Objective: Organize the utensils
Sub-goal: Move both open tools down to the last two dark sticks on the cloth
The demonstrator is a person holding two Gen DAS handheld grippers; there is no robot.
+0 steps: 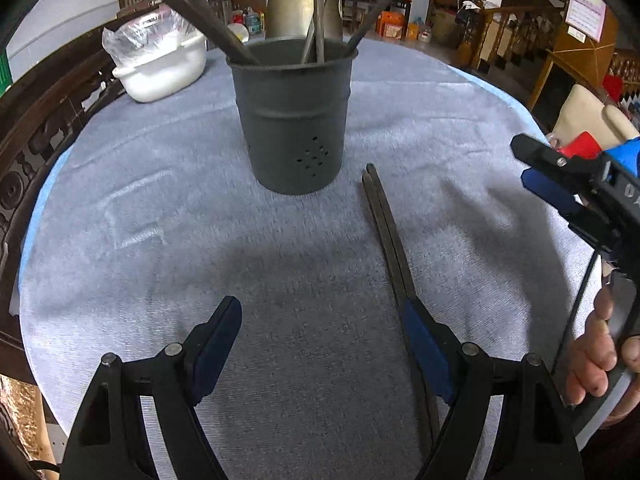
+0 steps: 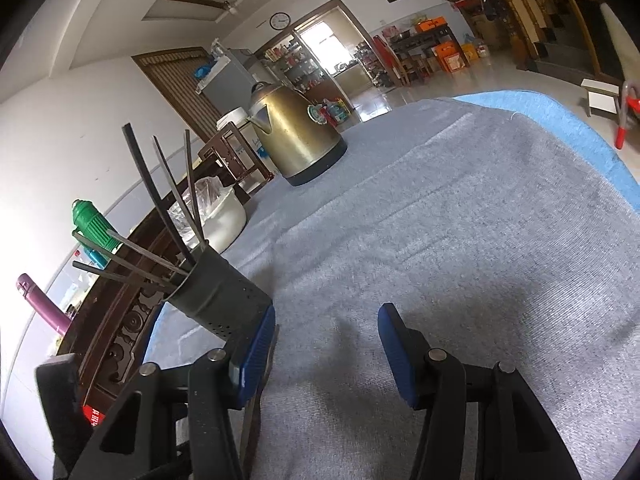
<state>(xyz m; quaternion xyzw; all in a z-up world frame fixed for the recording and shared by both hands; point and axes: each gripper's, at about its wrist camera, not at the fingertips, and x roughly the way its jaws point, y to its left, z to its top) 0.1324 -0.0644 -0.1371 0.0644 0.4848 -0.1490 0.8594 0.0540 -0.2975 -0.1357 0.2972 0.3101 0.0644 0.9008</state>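
In the left wrist view, a dark metal cup (image 1: 294, 120) stands upright in the upper middle of the frame on a table covered with a grey-blue cloth (image 1: 160, 208), with several chopsticks (image 1: 216, 12) fanning out of its rim. A loose pair of chopsticks (image 1: 386, 224) lies flat on the cloth just right of the cup, running down toward the lower right, where it passes beside the right finger of the left gripper (image 1: 324, 354). That gripper hangs above the cloth with its jaws spread wide and nothing between them. The right gripper (image 2: 326, 354), seen in its own view, is likewise spread apart and holds nothing. A brass kettle (image 2: 298, 136) and a white bowl (image 1: 160, 68) sit farther back.
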